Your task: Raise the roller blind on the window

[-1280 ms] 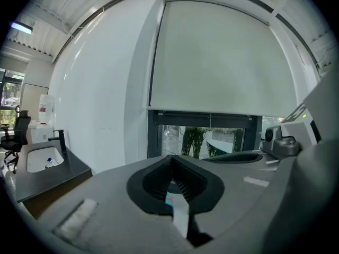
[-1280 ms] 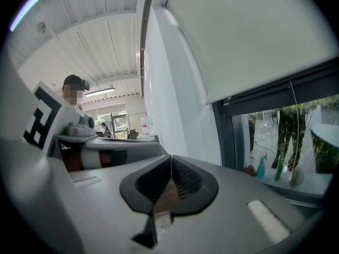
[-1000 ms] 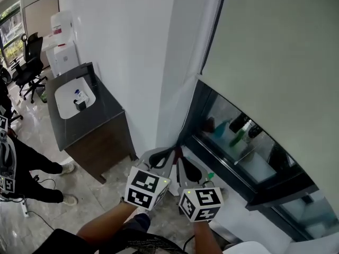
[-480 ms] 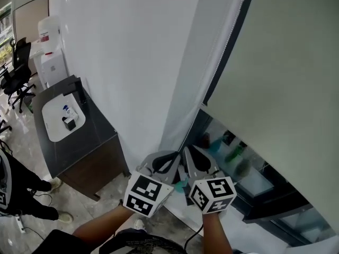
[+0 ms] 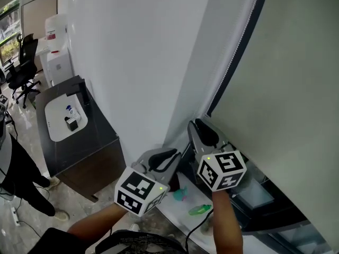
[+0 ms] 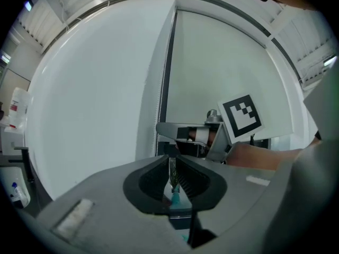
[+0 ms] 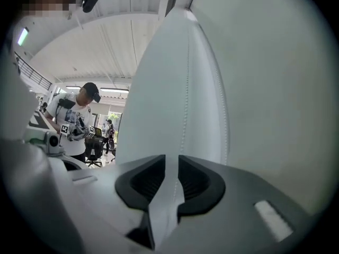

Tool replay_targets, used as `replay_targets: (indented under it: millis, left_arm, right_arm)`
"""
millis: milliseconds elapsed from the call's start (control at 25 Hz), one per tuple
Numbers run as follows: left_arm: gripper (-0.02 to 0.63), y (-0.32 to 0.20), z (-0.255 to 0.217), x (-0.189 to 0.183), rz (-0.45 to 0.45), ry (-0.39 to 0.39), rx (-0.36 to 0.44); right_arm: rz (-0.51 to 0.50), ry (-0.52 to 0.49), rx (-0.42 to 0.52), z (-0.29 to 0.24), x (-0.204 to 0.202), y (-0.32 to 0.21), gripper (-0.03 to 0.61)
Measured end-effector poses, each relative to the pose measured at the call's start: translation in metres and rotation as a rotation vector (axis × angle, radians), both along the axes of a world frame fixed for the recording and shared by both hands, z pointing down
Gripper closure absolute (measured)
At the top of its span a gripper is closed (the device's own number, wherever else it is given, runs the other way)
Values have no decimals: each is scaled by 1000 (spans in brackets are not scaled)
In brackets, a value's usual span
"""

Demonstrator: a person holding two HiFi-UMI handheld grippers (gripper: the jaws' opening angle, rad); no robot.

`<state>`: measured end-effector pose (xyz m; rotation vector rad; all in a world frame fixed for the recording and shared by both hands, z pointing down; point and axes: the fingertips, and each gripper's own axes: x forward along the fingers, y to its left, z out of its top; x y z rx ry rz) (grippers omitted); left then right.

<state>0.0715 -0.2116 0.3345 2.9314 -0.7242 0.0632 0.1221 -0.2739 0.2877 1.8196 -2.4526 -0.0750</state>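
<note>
Both claws are opening: the left claw and right claw each have the bead cord loose between them (nothing grips it). The blind, low over the window, could drop.

This is an office. In the head view, black swivel chairs stand at 10 o'clock on a glossy tiled floor. A dark cabinet sits at 9, with a white machine beyond it. A roller blind covers the window at 3. In the right gripper view, a standing person and strip ceiling lights show at 9.
</note>
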Motion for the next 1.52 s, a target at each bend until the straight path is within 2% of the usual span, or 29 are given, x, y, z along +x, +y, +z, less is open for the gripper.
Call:
replay_targets:
  millis: [160,280,520,680,920,1360,1520]
  left_arm:
    - [571,-5,-15,-1,-54,21,24]
    - [569,-7,-28,1,-78,39,30]
    - [569,-13,-46,5,-104,51,37]
    - [569,-15,-59,11,-114,47,55]
    - [555,-17,-81,31,-69,40,88]
    - [543,-10,-112,73,81,21,151]
    - [541,1,-130,80,119,44,177]
  right_arm:
    - [-59,-4,-9,-5,7,-14,511]
    - [-142,-3,-10,-9,5,-20,512]
    - [-267,-22,13,-8,-1,-21,558]
    - [-270,-51,3,-8,1,-8,557]
    - [-247,-92,8,2,6,36,557]
    - [-182,-69,5,4,22,65,558]
    - [-176,-64,0,-2,25,67,558]
